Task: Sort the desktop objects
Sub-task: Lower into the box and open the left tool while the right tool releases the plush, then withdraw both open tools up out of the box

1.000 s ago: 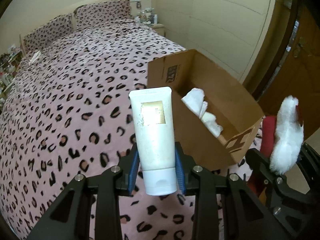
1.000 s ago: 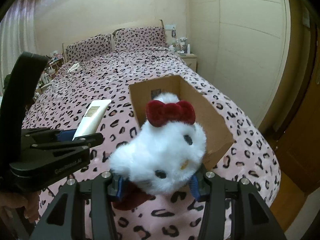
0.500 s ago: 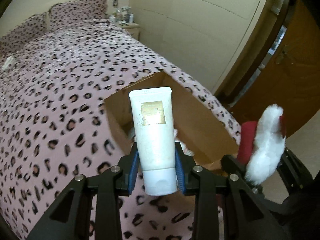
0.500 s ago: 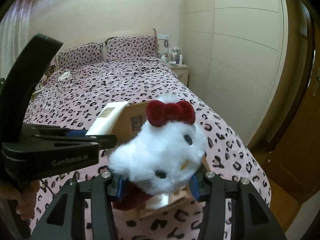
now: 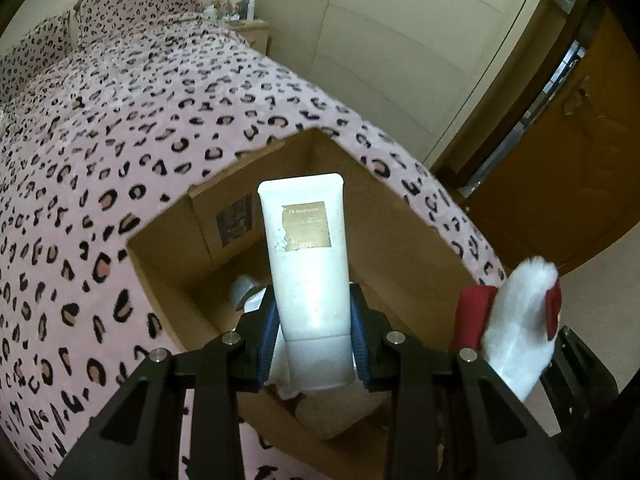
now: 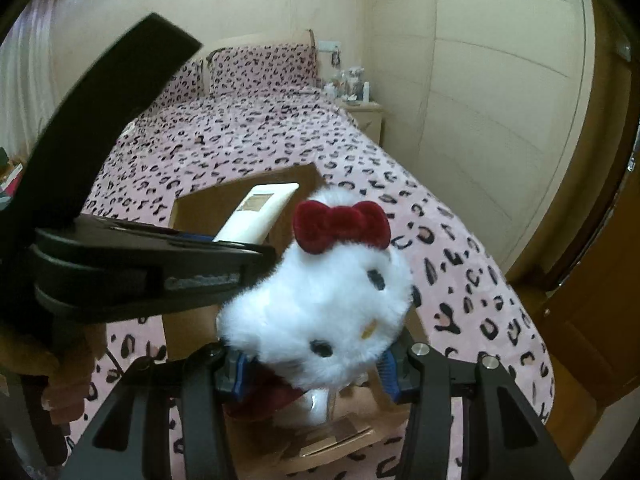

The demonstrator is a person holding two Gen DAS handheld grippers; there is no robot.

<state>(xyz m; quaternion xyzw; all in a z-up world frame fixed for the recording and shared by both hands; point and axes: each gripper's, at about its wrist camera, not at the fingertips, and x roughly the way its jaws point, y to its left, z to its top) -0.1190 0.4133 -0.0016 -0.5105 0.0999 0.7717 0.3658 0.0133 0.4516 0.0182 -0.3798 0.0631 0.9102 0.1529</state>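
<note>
Over the box (image 5: 404, 240), in the left wrist view, the left tongs (image 5: 314, 336) hold a white tube (image 5: 306, 264) tightly by its cap end. The long axis of the tube runs from 6 to 12 o'clock, straight away from the camera, and its flat sealed end points to the far wall of the box. The open box lies directly under and ahead of the tube, on the bed (image 5: 120, 120). Some pale things are already inside it, at about 8 o'clock from the tube; I cannot say what they are. At 4 o'clock a white plush (image 5: 520, 320) with red parts stands just beside the box edge.

Near the middle of the right wrist view, the right tongs (image 6: 316, 372) are closed on the plush (image 6: 320, 308) at its lower part, with the jaws half wide around the soft body. Its red bow (image 6: 340, 226) is at 12 o'clock. The box (image 6: 208, 208) is mostly hidden behind the plush, from 11 to 6 o'clock. The left tongs (image 6: 224, 240) come in from 9 o'clock, with the tube (image 6: 260, 212) above the box opening.

I judge that the left hand is nearer to the drop, because the tube already hangs over the opening and needs only a release. The plush looks to be at the near edge, so it must go a little forward first.
</note>
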